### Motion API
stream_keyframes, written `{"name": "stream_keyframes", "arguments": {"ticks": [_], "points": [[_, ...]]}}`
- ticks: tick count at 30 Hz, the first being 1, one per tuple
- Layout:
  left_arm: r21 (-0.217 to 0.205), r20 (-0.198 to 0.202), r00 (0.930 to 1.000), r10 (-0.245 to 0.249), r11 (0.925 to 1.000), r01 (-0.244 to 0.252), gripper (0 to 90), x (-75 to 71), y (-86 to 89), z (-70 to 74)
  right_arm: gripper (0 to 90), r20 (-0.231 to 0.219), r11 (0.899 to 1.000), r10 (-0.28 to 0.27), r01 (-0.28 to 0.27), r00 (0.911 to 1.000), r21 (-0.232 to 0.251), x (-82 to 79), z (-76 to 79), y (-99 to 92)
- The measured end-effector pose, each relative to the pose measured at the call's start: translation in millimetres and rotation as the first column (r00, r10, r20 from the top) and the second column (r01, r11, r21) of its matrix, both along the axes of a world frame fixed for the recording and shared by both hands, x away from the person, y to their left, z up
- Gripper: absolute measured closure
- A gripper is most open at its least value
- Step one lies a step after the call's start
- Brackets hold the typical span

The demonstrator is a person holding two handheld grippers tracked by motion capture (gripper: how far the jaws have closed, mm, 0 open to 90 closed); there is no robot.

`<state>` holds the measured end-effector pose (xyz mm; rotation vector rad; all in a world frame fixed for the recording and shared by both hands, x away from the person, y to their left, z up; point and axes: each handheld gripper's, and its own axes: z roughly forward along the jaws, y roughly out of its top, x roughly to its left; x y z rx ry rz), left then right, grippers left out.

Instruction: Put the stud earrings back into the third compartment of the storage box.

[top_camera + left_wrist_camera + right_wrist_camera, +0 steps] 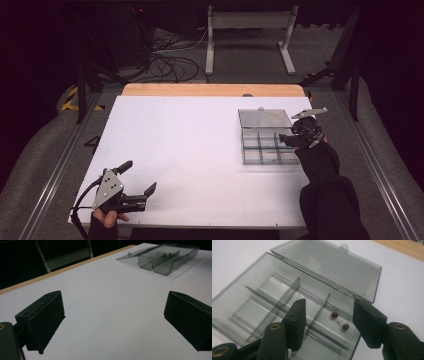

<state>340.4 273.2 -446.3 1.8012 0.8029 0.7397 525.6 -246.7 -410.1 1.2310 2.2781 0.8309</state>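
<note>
We see two black handheld grippers w/ blocky matte jaws. Left gripper [139, 178] carries a grey three-cornered plate w/ dark screw dots, plus a black cable looping off its back. Right gripper [328, 322] shows brass-coloured rivets at the jaw pivots; a grey plate sits on top too. Black sleeve [327, 200], black gloves on both hands.

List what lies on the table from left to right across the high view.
left gripper → bare white table → clear compartment box with its lid open → right gripper at the box's right edge.
</note>
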Motion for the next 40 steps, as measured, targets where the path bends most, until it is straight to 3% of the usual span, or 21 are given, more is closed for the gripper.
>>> {"name": "stream_keyframes", "arguments": {"ticks": [8,13,18,21,28,32,36,40], "points": [[0.005,0.006,1.0,0.003,1.0,-0.003,3.5,-1.7,0.9,1.0,38.0,0.074,0.997,0.07,-0.072,0.9948,0.028,-24.6,17.3,10.2],[-0.007,0.002,1.0,0.004,1.0,-0.004,3.5,-2.2,1.2,1.0,34.7,0.112,0.991,0.117,-0.123,0.9868,0.048,-41.1,24.9,16.4],[-0.007,0.005,1.0,0.005,1.0,-0.005,3.5,-2.9,2.7,2.0,28.0,0.147,0.979,0.179,-0.192,0.9728,0.075,-57.9,27.8,22.7],[-0.016,0.006,1.0,0.006,0.9998,-0.006,3.5,-3.8,3.3,2.6,22.6,0.166,0.963,0.225,-0.245,0.96,0.11,-68.7,25.4,25.0],[-0.017,0.014,0.9998,0.014,0.9998,-0.013,3.5,-5.0,4.6,4.1,13.6,0.203,0.929,0.304,-0.337,0.9309,0.156,-95.5,1.9,25.1],[-0.016,0.018,0.9997,0.016,0.9997,-0.016,3.5,-5.1,5.1,4.6,9.3,0.198,0.915,0.331,-0.365,0.9224,0.172,-106.4,-17.1,24.2],[-0.016,0.017,0.9998,0.014,0.9998,-0.014,3.5,-5.4,4.5,4.7,7.0,0.202,0.906,0.334,-0.373,0.9207,0.201,-115.2,-39.3,21.4],[-0.011,0.009,0.9999,0.01,0.9999,-0.01,3.5,-4.2,5.0,4.4,3.8,0.192,0.911,0.323,-0.36,0.9266,0.202,-121.1,-56.2,18.4]]}}
